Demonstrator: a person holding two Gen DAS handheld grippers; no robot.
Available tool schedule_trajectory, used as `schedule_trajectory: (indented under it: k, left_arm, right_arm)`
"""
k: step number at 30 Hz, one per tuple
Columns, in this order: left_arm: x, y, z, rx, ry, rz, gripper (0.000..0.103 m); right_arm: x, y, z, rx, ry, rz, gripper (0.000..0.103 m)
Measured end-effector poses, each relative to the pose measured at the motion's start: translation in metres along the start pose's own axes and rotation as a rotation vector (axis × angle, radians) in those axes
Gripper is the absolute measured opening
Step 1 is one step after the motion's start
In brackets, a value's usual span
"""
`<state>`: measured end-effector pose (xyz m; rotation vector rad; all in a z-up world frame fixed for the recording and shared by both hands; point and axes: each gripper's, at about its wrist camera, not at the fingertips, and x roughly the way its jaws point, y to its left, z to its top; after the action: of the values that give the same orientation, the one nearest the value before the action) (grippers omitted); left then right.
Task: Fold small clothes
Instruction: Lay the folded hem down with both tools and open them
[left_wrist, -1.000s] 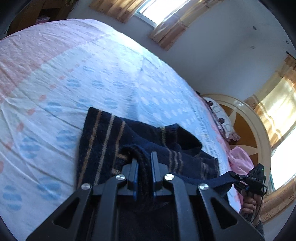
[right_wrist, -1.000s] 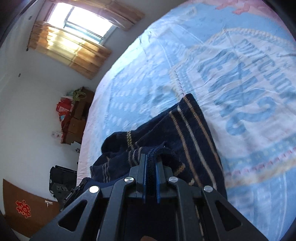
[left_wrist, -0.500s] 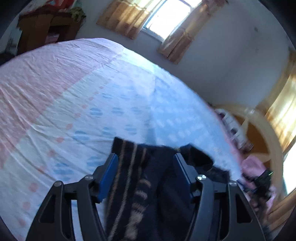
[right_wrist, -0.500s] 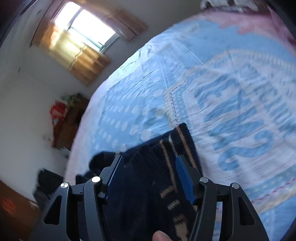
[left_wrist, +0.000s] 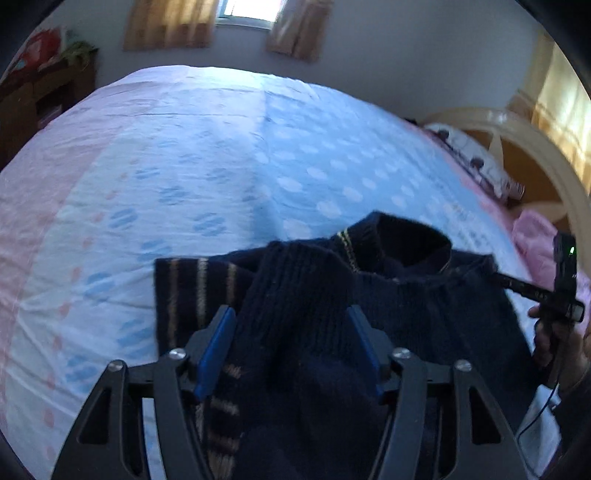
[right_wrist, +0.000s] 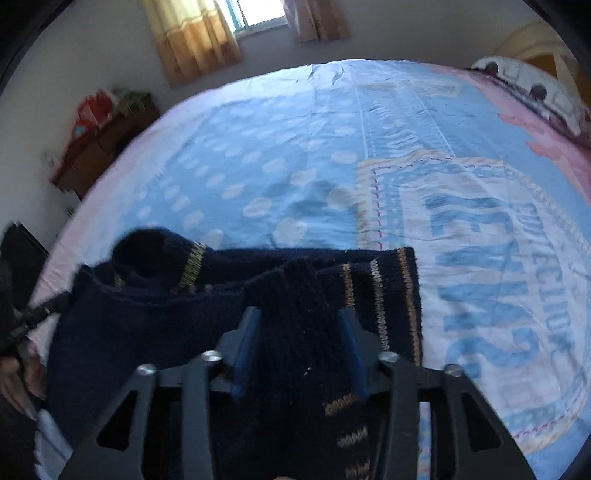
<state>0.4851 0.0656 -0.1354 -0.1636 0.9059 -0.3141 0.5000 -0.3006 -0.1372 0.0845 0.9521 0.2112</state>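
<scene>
A navy knitted sweater (left_wrist: 424, 295) with tan stripes lies on the bed, its collar toward the far side. In the left wrist view a ribbed sleeve cuff (left_wrist: 295, 273) rests on the sweater's body between the jaws of my left gripper (left_wrist: 291, 314). Those jaws are closing, and the pads do not clearly press the knit. The right wrist view shows the same sweater (right_wrist: 147, 306) with the other cuff (right_wrist: 299, 280) lying between the jaws of my right gripper (right_wrist: 299, 314), which are also closing and narrower. A hand (left_wrist: 546, 332) holds the right gripper at the sweater's right edge.
The bed sheet (left_wrist: 258, 147) is blue and pink with dots, with a large lettered print (right_wrist: 498, 258) on the right. A headboard (left_wrist: 517, 147), a pillow (left_wrist: 476, 162) and a pink cloth (left_wrist: 535, 232) lie far right. A wooden cabinet (right_wrist: 99, 144) stands by the wall.
Both grippers were shut on folds of the sweater a second ago. They let go, opened wide, then began narrowing. Both views rolled level, and the cuffs now lie on the sweater's body.
</scene>
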Motion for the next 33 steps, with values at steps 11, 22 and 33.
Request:
schedule_trajectory:
  k: [11, 22, 33]
  left_arm:
    - [-0.023, 0.017, 0.011, -0.054, -0.158, -0.008, 0.008]
    - [0.006, 0.031, 0.002, -0.151, -0.085, 0.066, 0.012]
    - [-0.074, -0.001, -0.043, -0.074, -0.19, 0.093, 0.063]
  right_arm:
    - [-0.031, 0.009, 0.012, -0.014, -0.143, -0.015, 0.009]
    - [0.014, -0.01, 0.012, 0.088, -0.077, -0.109, 0.011]
    - [-0.083, 0.008, -0.042, 0.013, -0.173, 0.074, 0.068]
